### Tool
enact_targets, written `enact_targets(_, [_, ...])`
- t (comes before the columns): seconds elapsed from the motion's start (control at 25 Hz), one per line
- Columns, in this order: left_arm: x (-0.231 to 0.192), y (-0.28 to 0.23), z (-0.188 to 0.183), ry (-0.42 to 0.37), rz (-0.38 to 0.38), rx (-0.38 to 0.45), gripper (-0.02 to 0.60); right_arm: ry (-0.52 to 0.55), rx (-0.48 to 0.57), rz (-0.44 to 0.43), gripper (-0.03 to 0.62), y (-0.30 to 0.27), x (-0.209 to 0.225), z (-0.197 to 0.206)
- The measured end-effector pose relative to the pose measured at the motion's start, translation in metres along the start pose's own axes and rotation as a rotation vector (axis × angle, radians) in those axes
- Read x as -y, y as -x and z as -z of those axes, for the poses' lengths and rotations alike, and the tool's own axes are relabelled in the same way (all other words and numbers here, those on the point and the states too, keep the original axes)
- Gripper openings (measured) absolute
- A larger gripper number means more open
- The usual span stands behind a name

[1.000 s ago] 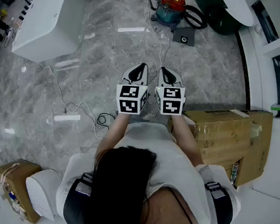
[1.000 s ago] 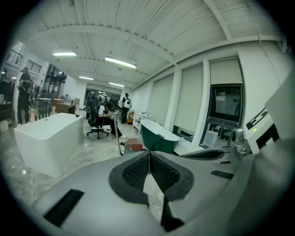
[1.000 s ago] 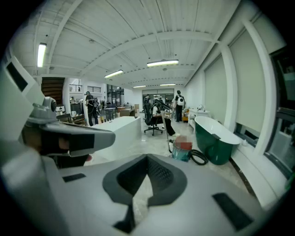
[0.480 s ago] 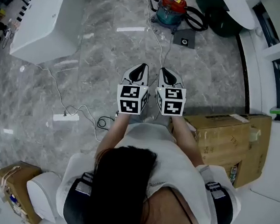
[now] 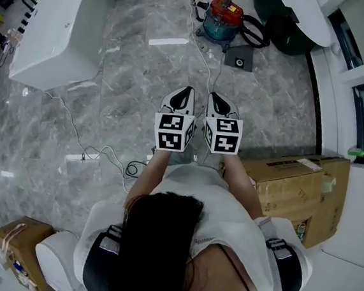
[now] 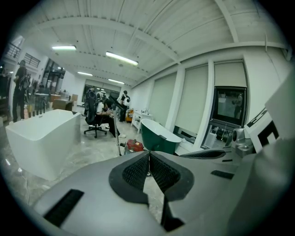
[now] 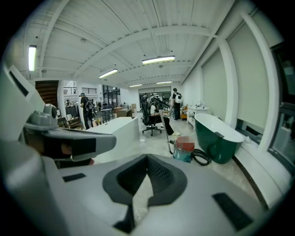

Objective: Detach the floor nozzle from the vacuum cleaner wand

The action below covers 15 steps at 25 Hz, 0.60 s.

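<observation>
A red and teal canister vacuum [image 5: 222,16] stands on the grey marble floor far ahead, with a black hose [image 5: 256,25] coiled on its right. A dark flat square part [image 5: 240,56], which may be the floor nozzle, lies just in front of it. A thin wand [image 7: 168,132] rises at a slant from the vacuum [image 7: 185,149]. My left gripper [image 5: 185,91] and right gripper [image 5: 213,97] are held side by side at chest height, well short of the vacuum. Both are shut with nothing between the pads. The left gripper view shows the vacuum [image 6: 135,146] small beyond my closed left gripper [image 6: 149,154].
A white bathtub [image 5: 52,27] stands at the left and a dark green one [image 5: 290,21] behind the vacuum. A cardboard box [image 5: 296,185] sits close on my right. A white power strip [image 5: 79,159] with cables lies at the left. People and an office chair [image 7: 150,120] are far back.
The person has walked forward: the box, the power strip and the vacuum have slid down the head view. Both grippers stay shut and side by side.
</observation>
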<state>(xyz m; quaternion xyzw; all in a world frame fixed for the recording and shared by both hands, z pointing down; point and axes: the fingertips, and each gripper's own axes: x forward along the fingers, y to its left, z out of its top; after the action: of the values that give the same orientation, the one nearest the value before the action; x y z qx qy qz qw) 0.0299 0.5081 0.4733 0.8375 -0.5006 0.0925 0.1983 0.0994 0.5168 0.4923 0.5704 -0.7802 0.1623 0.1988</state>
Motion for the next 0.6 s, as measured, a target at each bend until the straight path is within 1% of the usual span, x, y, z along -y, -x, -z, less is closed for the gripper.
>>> enact_targets(0.2, [-0.022,-0.016,-0.002,0.007,-0.001,-0.028,0.008,-0.034,-0.020,0.004,0.015,-0.022,0.001,0.000])
enact_targets(0.44, [-0.046,-0.031,-0.020,0.002,0.016,-0.018,0.008,-0.042,-0.022,0.017,0.015,-0.047,-0.005,-0.016])
enact_targets(0.6, [-0.062,-0.039,-0.020,0.004,0.022,-0.031,0.008,-0.039,-0.034,0.019,0.015,-0.063,-0.011,-0.021])
